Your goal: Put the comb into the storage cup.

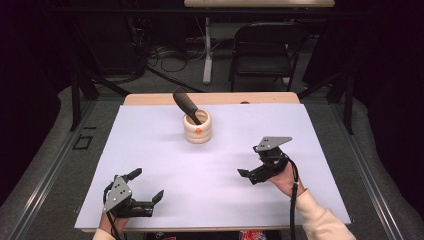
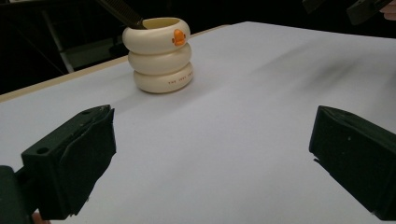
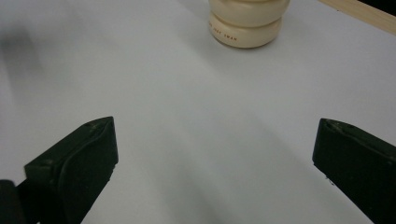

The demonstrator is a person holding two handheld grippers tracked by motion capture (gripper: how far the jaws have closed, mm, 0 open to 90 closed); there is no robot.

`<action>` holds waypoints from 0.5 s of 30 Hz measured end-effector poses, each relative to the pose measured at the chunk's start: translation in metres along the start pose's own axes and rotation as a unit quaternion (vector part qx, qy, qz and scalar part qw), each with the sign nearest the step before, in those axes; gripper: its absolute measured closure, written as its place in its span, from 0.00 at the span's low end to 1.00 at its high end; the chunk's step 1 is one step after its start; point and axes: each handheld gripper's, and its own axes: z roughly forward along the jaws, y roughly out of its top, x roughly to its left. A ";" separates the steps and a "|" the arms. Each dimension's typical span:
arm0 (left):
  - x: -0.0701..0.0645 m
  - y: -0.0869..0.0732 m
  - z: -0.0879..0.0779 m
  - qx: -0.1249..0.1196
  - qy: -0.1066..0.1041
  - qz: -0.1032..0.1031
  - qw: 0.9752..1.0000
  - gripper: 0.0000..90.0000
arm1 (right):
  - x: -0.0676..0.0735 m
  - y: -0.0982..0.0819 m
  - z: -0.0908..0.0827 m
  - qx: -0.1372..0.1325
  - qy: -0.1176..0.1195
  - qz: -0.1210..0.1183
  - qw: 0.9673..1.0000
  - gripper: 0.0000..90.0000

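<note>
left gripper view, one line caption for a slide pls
Open left gripper faces a cream ringed holder with a dark tool inside.

A: Where was the cream three-ring ceramic holder (image 1: 197, 128)?

B: Upright on the white table sheet (image 1: 165, 150), centre, toward the far edge. Black ridged handle (image 1: 187, 104) stood in it, tilted to the far-left.

A: And the grippers?

B: Left gripper (image 1: 148, 185) at near-left corner, right gripper (image 1: 252, 162) at mid-right, both well apart from holder. Black folding metal chair (image 1: 265, 47) behind the table, far right.
</note>
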 end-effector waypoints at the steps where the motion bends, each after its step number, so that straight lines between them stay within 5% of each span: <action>1: 0.000 0.000 0.000 0.000 0.000 0.001 1.000 0.01 | 0.001 -0.001 -0.002 -0.001 -0.001 0.000 1.000 0.00; 15: 0.000 0.000 0.000 0.002 0.000 0.000 1.000 0.01 | 0.006 -0.022 -0.022 -0.011 -0.013 0.003 1.000 0.00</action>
